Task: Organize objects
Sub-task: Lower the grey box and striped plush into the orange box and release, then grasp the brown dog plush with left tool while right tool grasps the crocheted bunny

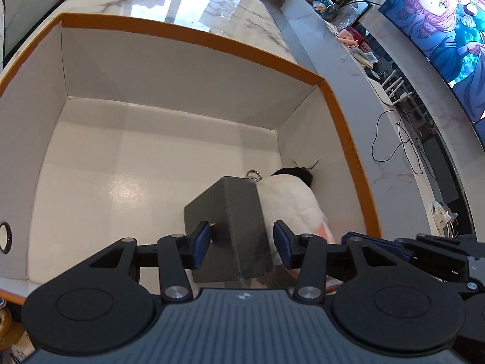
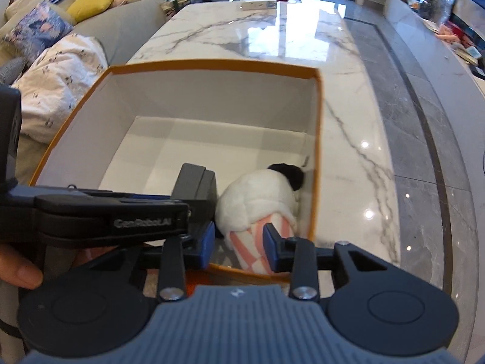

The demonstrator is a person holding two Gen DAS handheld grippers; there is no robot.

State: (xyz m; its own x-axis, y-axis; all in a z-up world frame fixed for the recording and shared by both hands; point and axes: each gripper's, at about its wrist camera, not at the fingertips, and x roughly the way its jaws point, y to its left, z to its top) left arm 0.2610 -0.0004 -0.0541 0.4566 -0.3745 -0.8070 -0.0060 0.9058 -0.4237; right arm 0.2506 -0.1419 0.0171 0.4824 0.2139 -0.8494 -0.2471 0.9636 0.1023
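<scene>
Jaws parted; box [image 1: 194, 35] holds one block [image 1: 230, 227], one plush [image 2: 257, 203].

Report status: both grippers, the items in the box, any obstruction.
Left gripper open around grey block, pads clear. Right gripper open over plush toy. Both items inside orange-rimmed box, side by side. Nothing in the way.

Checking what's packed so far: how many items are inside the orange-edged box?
2. A grey block sits near the box's near right corner, between the left gripper's fingers. A white plush toy lies beside it, against the right wall. More may be hidden under the grippers.
</scene>
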